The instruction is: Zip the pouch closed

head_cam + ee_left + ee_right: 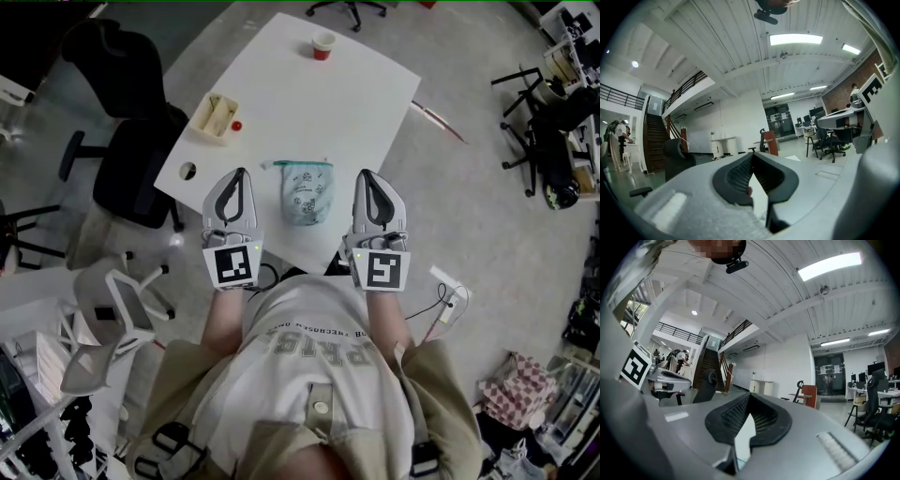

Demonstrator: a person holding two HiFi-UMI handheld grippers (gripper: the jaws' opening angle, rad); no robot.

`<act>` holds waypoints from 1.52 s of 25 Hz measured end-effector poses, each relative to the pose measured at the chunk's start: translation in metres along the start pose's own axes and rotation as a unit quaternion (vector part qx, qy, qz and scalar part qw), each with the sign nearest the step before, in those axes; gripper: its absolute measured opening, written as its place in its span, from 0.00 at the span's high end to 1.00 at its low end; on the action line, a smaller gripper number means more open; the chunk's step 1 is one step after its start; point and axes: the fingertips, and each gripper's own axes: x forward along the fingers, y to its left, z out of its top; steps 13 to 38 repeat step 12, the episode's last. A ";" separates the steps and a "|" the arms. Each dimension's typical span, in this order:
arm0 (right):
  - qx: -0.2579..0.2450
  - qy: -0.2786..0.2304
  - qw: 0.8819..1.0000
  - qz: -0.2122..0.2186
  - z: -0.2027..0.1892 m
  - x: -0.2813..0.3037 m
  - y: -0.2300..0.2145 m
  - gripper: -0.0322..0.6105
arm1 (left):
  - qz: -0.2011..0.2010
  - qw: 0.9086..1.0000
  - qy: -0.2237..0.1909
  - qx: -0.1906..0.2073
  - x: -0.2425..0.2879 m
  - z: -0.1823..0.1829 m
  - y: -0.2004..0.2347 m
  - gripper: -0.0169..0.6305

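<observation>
- Your left gripper has its jaws closed tip to tip with nothing between them. In the left gripper view the black ribbed pads meet at a point, leaving only a thin wedge of gap behind it.
- Your right gripper matches it: jaws together and empty, with the same dark ribbed lining set in a smooth grey shell.
- Both grippers taper toward the tips. Each carries a marker cube with a black-and-white square pattern at your end.
- The pouch lies flat on the table, between the two grippers and touching neither, near the table's edge closest to you.
- The pouch is soft pale-green fabric with a small dark print. It is straight across its far end and rounded at its near end. You cannot tell from here how far its zip is drawn.
- The table is white, smooth and rectangular with rounded corners, and has a round hole by its left edge.
- A shallow cream tray sits on the table's left side, with a small red ball just beside it.
- A red cup with a white inside stands at the far end.
- A black padded chair stands left of the table.
</observation>
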 end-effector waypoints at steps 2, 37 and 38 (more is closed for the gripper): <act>-0.004 0.002 1.000 0.002 -0.001 0.001 0.001 0.95 | 0.000 1.000 0.003 0.000 0.001 -0.002 0.000 0.95; -0.005 0.005 1.000 0.005 -0.007 0.007 0.005 0.95 | 0.005 1.000 0.018 0.015 0.002 -0.018 0.005 0.95; -0.005 0.005 1.000 0.005 -0.007 0.007 0.005 0.95 | 0.005 1.000 0.018 0.015 0.002 -0.018 0.005 0.95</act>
